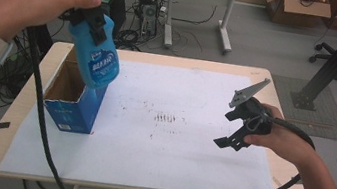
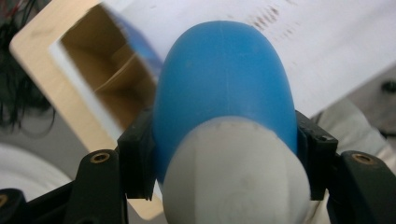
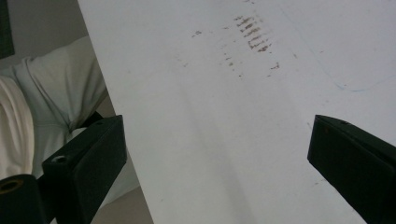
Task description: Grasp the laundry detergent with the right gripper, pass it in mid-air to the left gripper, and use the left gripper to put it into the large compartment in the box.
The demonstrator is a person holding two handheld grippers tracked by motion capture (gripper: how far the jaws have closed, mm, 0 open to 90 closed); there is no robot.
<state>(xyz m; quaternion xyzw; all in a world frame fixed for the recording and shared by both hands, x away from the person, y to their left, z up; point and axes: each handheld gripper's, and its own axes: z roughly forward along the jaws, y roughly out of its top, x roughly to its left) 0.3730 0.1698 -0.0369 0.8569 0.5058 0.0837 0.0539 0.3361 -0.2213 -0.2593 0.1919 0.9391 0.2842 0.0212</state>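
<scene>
Bottle: blue plastic, likely light, smooth, slippery | left hand-held gripper is clamping its neck, hanging over box | right hand-held gripper is idling wide open, empty, above tabletop.

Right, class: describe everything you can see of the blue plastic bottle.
The blue plastic bottle looks smooth and rounded, with a white end and white lettering on its side. It hangs tilted over the open blue cardboard box, its lower end at the box's opening. The left hand-held gripper is clamped on it near the top, a jaw on each side.
</scene>
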